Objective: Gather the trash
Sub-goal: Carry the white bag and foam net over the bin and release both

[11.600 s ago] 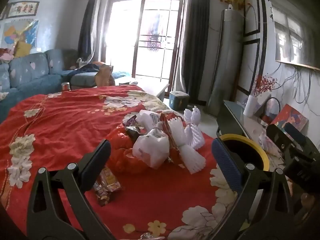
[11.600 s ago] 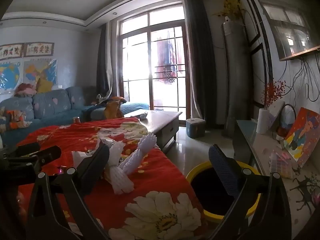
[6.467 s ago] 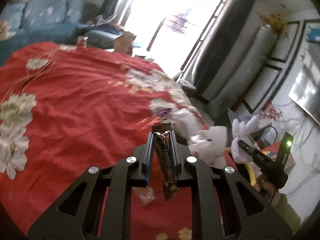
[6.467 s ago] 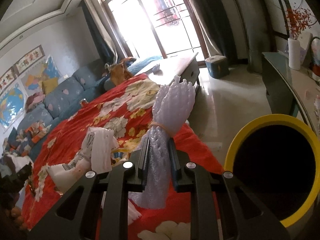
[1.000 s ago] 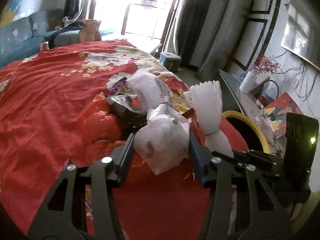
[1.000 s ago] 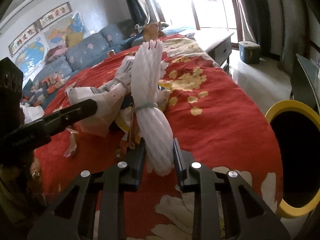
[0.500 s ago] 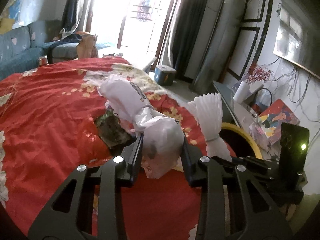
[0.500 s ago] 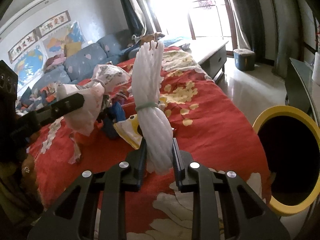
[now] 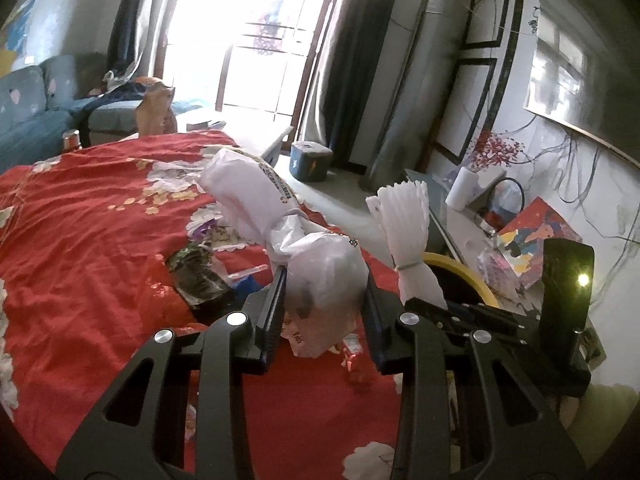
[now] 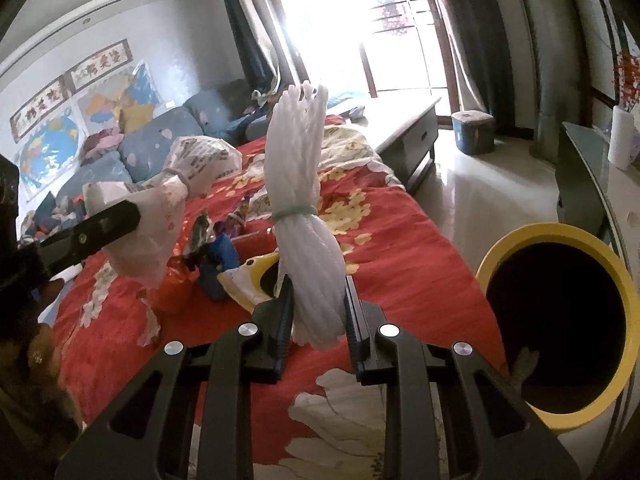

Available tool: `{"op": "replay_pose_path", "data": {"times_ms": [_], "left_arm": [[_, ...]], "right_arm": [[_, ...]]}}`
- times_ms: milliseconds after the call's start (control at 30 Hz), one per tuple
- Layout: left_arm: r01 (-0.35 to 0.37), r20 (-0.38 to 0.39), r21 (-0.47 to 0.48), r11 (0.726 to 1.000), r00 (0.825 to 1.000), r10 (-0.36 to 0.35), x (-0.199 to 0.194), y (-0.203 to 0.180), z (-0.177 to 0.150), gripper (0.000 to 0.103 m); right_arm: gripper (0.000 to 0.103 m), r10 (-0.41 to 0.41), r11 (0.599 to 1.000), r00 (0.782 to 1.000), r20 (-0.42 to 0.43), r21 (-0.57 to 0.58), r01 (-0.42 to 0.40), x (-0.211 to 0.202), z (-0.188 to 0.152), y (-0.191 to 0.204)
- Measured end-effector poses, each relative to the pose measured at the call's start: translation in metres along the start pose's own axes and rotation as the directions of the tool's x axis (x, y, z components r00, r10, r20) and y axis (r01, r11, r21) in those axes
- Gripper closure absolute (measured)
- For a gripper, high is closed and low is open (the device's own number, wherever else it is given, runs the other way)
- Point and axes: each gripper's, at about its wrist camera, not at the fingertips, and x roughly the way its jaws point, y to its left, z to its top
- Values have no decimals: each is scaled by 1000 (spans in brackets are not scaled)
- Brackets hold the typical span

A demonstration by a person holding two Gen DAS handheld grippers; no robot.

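My left gripper point(image 9: 324, 312) is shut on a knotted white plastic bag point(image 9: 316, 276) and holds it above the red floral cloth point(image 9: 88, 240); the bag also shows in the right wrist view point(image 10: 160, 216). My right gripper point(image 10: 316, 312) is shut on a white foam net bundle point(image 10: 304, 208) tied with a green band, upright above the cloth; it also shows in the left wrist view point(image 9: 408, 232). The yellow-rimmed bin point(image 10: 560, 312) stands to the right of the right gripper, below the table edge. Loose wrappers point(image 10: 224, 264) lie on the cloth.
A dark wrapper point(image 9: 200, 280) and small scraps point(image 9: 356, 360) lie on the cloth. A glass side table point(image 10: 592, 168) with a white vase stands right of the bin. A blue sofa point(image 10: 160, 136) is at the back, a low stool point(image 10: 474, 132) by the window.
My left gripper has lifted the white bag off the trash pile, uncovering the wrappers beneath. My right gripper has raised the foam net bundle a little.
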Motion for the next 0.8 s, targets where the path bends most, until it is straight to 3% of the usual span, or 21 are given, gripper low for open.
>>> {"op": "replay_pose_path", "data": {"times_ms": [800], "left_arm": [[80, -44, 110, 991, 996, -75, 27, -65, 5, 75]], "right_arm": [[80, -90, 987, 993, 81, 137, 79, -29, 12, -64]]}}
